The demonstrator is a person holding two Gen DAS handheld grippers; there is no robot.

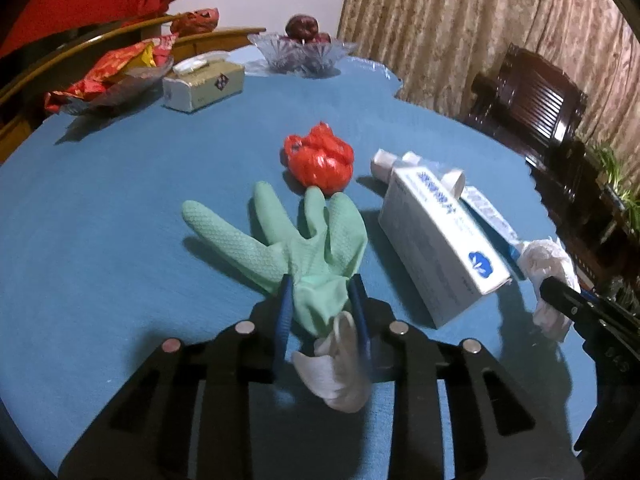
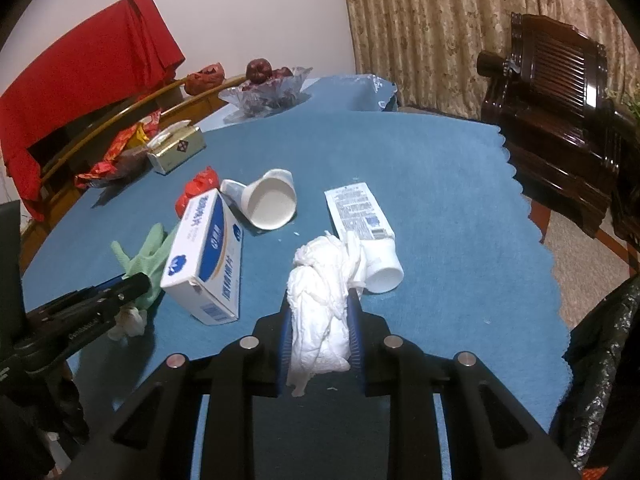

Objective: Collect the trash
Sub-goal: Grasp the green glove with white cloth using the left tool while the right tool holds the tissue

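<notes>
My left gripper point(image 1: 320, 284) is shut on the cuff of a green rubber glove point(image 1: 288, 240) that lies flat on the blue tablecloth point(image 1: 120, 208). A white tissue scrap point(image 1: 340, 364) hangs from the cuff. My right gripper point(image 2: 320, 294) is shut on a crumpled white tissue point(image 2: 320, 280), just in front of a toothpaste tube point(image 2: 360, 216). Between the grippers lies a white and blue carton point(image 2: 208, 252). Behind it are a tipped paper cup point(image 2: 272, 204) and a crumpled red plastic bag point(image 1: 320, 160).
At the table's far side stand a tissue box point(image 1: 204, 84), a glass fruit bowl point(image 1: 304, 52) and a dish of red wrappers point(image 1: 108, 76). A dark wooden chair point(image 2: 560, 120) stands to the right. A black bag point(image 2: 600, 360) hangs at the right edge.
</notes>
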